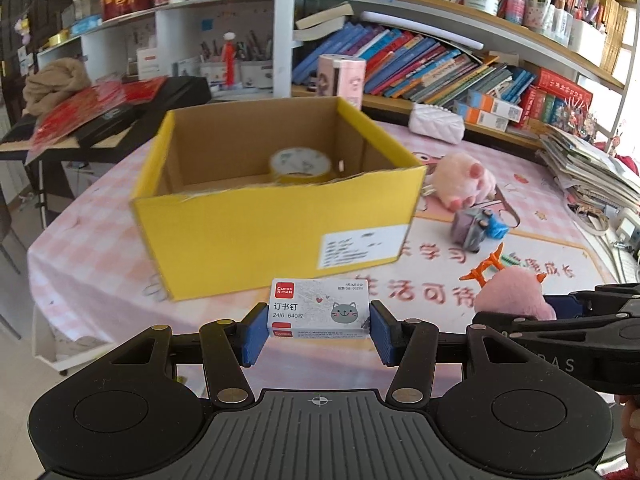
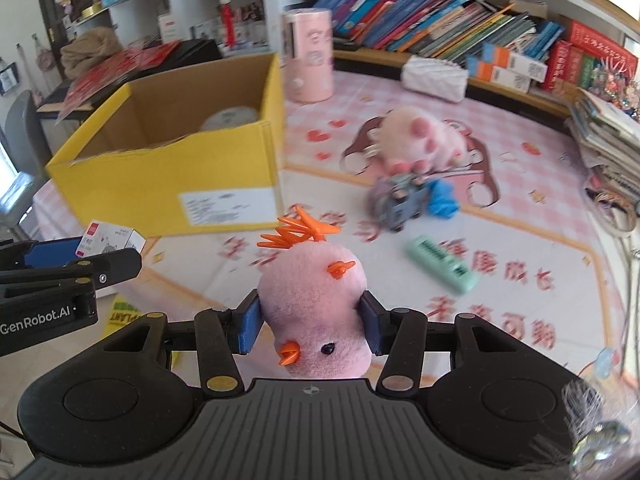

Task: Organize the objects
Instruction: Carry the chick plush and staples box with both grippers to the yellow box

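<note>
- Above table's near edge: L gripper [image 1: 318,326] clamps staple box [image 1: 319,307]; R gripper [image 2: 311,322] clamps pink chick [image 2: 314,312].
- Yellow carton [image 1: 276,236] just ahead, top open, tape roll [image 1: 301,165] inside.
- Bare cloth [image 2: 520,320] to R, near green comb [image 2: 442,263].

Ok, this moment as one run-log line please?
left gripper: shut on staple box | right gripper: shut on pink chick toy | yellow box: open, tape roll inside

The yellow box [image 1: 256,216] stands open-topped (only a tape roll [image 1: 300,164] inside), bare tablecloth [image 1: 88,248] beside it.
</note>
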A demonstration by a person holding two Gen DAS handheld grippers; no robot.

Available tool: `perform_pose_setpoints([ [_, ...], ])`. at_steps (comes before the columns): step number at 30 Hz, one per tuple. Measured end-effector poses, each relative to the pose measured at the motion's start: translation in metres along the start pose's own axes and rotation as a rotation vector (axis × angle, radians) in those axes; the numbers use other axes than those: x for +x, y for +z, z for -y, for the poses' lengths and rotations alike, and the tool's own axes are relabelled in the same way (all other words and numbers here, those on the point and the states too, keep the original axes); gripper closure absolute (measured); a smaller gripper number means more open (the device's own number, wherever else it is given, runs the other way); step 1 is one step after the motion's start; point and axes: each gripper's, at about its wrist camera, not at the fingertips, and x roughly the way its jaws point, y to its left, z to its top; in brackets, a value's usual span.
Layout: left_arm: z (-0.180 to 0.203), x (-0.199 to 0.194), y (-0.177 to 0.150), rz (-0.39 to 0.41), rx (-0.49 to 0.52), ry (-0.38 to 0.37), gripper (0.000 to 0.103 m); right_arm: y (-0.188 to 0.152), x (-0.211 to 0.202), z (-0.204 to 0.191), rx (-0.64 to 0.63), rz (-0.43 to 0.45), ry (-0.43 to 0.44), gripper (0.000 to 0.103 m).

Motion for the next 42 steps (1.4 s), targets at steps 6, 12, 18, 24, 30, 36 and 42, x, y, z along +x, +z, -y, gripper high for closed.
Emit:
perform_pose_setpoints([
  [6,-0.019,-0.014,-0.011,0.005,0.004,0.002,0.051,-0.012,-0.006,-0.028,-0.001,-0.004,0.007,0.056],
  [12,-0.035,-0.024,-0.021,0.007,0.008,0.004,0.051,-0.023,-0.011,-0.047,0.007,-0.009,0.01,0.056],
  [18,-0.046,-0.032,-0.03,0.01,0.01,0.006,0.051,-0.031,-0.013,-0.063,0.009,-0.015,0.015,0.056],
  [24,-0.06,-0.039,-0.036,0.016,0.001,0.013,0.051,-0.035,-0.013,-0.077,-0.001,-0.03,0.027,0.056],
  [30,-0.071,-0.047,-0.038,0.035,-0.014,0.024,0.051,-0.034,-0.014,-0.092,-0.026,-0.031,0.038,0.055],
  [36,-0.078,-0.052,-0.038,0.051,-0.025,0.027,0.051,-0.032,-0.017,-0.103,-0.049,-0.024,0.038,0.056],
  [42,-0.08,-0.055,-0.038,0.062,-0.036,0.022,0.051,-0.03,-0.018,-0.109,-0.066,-0.026,0.034,0.055],
])
